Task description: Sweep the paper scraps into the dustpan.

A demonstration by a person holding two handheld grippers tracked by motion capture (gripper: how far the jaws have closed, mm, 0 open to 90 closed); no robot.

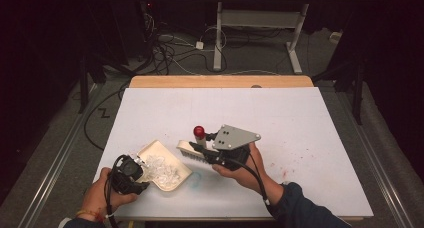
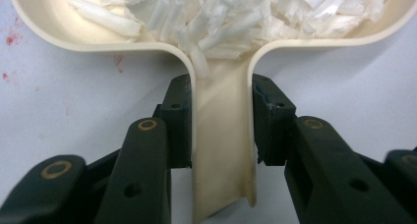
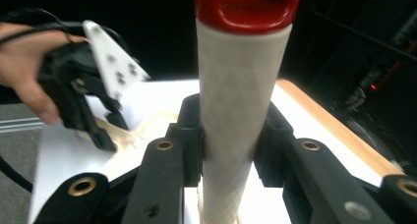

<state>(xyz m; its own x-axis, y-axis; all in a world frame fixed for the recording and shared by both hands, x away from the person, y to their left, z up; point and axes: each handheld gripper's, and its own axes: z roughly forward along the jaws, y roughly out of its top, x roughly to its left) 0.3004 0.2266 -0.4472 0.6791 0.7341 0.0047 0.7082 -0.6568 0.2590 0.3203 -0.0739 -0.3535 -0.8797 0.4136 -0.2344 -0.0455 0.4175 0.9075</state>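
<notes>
A cream dustpan (image 1: 156,147) lies at the front left of the white table, holding a heap of white shreds (image 1: 164,173). My left gripper (image 1: 137,174) is shut on the dustpan's handle (image 2: 223,155), one pad on each side; the shreds (image 2: 221,17) lie just beyond the jaws. My right gripper (image 1: 202,149) is shut on the white handle (image 3: 241,86) of a brush (image 1: 191,150) with a red end cap (image 1: 199,131). The brush head hovers right of the dustpan. In the right gripper view the left gripper (image 3: 105,130) and its hand are at the left.
The white sheet (image 1: 300,118) covers a wooden table whose bare far edge (image 1: 220,81) shows. Red specks (image 1: 300,153) mark the sheet at the right, and a faint bluish smear (image 1: 194,180) lies beside the dustpan. Cables and another table's legs (image 1: 218,43) stand on the floor beyond.
</notes>
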